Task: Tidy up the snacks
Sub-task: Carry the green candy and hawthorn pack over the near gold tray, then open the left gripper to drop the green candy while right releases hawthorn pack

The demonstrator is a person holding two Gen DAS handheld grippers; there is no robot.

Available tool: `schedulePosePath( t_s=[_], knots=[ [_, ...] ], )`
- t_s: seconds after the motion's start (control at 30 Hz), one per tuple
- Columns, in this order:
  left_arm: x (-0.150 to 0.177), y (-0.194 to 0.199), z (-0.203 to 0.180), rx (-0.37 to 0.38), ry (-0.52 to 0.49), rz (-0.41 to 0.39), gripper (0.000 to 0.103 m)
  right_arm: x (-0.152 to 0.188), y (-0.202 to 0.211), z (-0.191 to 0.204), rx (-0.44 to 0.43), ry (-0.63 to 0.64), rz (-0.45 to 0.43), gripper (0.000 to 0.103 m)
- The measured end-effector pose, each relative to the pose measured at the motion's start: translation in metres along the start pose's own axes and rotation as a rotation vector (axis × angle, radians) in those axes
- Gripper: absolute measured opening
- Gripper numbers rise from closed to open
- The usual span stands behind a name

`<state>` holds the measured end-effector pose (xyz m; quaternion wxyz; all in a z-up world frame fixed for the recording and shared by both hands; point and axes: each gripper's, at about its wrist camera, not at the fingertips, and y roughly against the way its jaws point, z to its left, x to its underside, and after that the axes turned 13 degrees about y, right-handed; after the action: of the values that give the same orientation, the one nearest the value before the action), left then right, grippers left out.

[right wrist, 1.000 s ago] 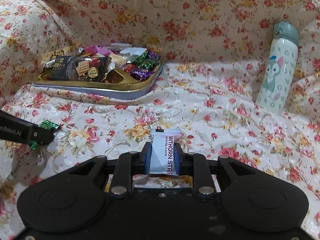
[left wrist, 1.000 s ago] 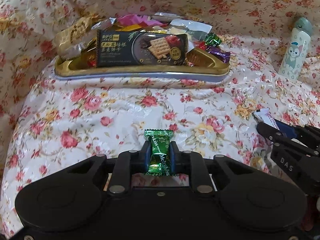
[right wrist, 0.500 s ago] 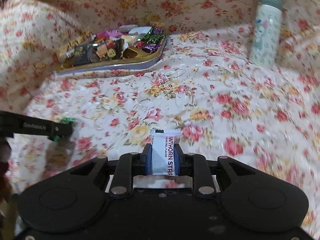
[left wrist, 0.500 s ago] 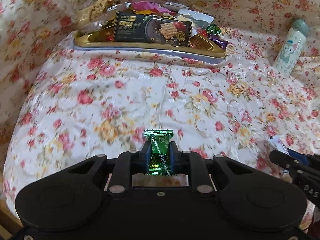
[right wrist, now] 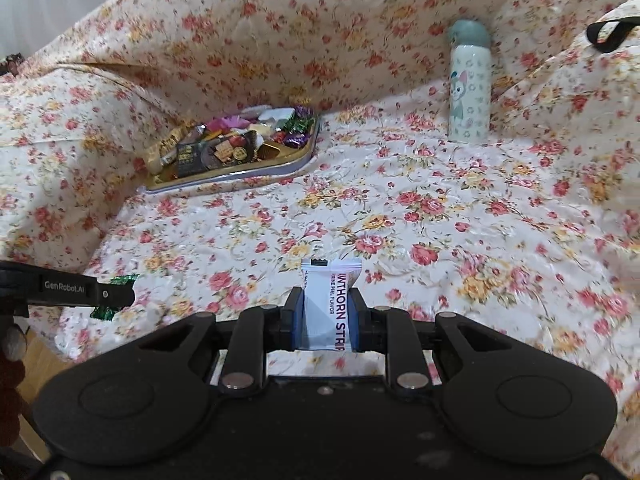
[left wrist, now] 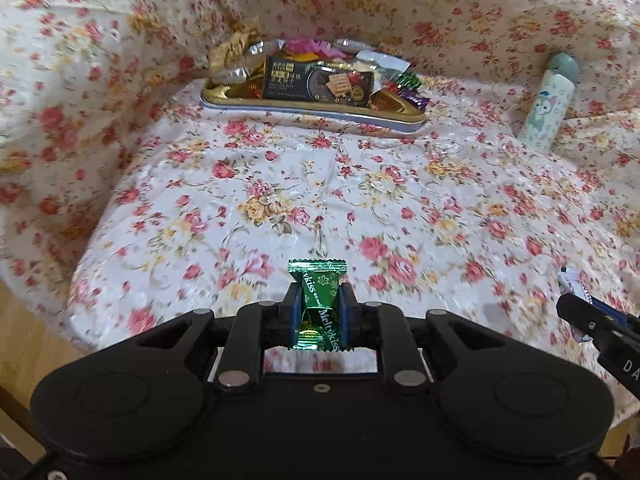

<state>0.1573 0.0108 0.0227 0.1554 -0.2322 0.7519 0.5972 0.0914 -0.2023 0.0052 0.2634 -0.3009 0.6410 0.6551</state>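
A green Meltykiss candy (left wrist: 320, 304) was pinched in the left tool (left wrist: 318, 312), and a white hawthorn strip packet (right wrist: 330, 308) was clamped in the right tool (right wrist: 326, 316); both hung above the floral-covered desk (left wrist: 360, 184). The gold snack tray (left wrist: 312, 110) at the far side already carried a dark cracker box (left wrist: 318, 84) and a heap of wrapped sweets, so these two pieces seemed the only ones left to place. No loose snacks lay between. A cartoon-printed bottle (right wrist: 469, 88) stood upright, well apart from the tray.

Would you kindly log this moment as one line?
left gripper: shut on green candy | right gripper: shut on white packet | tray: full
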Motion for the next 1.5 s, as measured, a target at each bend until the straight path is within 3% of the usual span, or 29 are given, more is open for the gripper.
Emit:
schedulePosePath(
  t_s=[0.27, 0.57, 0.9, 1.07, 1.5],
  knots=[
    [0.045, 0.043, -0.006, -0.015, -0.05, -0.056, 0.025, 0.024, 0.053, 0.016, -0.033, -0.005, -0.073, 0.023],
    [0.1, 0.077, 0.004, 0.023, -0.058, -0.04, 0.025, 0.06, 0.107, 0.026, -0.085, -0.02, -0.121, 0.023],
    [0.132, 0.071, 0.018, 0.029, -0.018, 0.027, 0.025, 0.092, 0.111, 0.034, -0.103, -0.039, -0.056, 0.024],
    [0.126, 0.058, 0.021, -0.001, 0.0, 0.032, 0.025, 0.103, 0.097, 0.043, -0.127, -0.013, 0.019, 0.024],
    [0.099, 0.027, 0.016, -0.065, 0.033, 0.04, 0.026, 0.11, 0.089, 0.07, -0.22, 0.083, 0.077, 0.024]
  ],
)
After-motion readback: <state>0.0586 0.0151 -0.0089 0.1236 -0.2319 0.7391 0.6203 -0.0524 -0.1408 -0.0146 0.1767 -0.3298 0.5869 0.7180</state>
